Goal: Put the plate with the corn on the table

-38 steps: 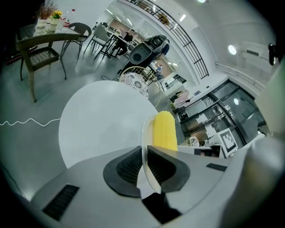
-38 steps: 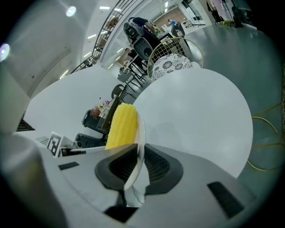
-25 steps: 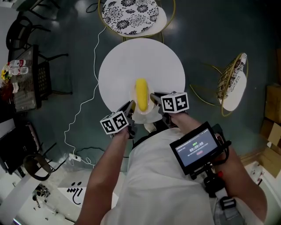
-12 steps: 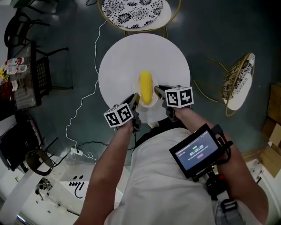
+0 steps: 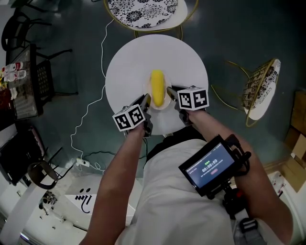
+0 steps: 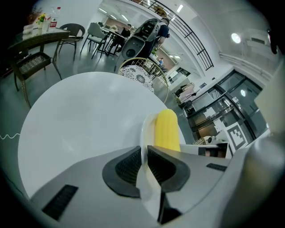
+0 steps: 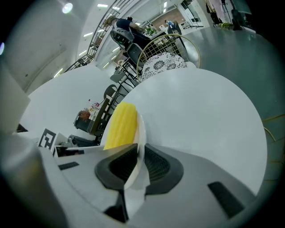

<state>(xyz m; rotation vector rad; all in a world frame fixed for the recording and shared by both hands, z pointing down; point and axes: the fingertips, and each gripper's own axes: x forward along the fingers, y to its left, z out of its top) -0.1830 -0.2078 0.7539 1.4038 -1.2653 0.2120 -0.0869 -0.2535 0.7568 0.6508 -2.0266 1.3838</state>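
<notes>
Your left gripper [image 5: 146, 101] and right gripper [image 5: 170, 91] each pinch the plate [image 6: 143, 130] rim (corn [image 5: 157, 87] aboard); lower both evenly onto the table [image 5: 128, 64]

Round white table on a dark floor

The table [image 5: 138, 62] stands on the grey-green floor [image 5: 229, 28]. Toward its 6 o'clock edge is a white plate [image 6: 146, 133] bearing a yellow corn [image 5: 157, 86]; whether the plate touches the top cannot be told. On the floor, a patterned-seat chair [image 5: 143, 9] stands just beside the table at 12 o'clock, another chair [image 5: 260, 88] at 3 o'clock, and a white cable [image 5: 86, 119] trails at 9 o'clock.
</notes>
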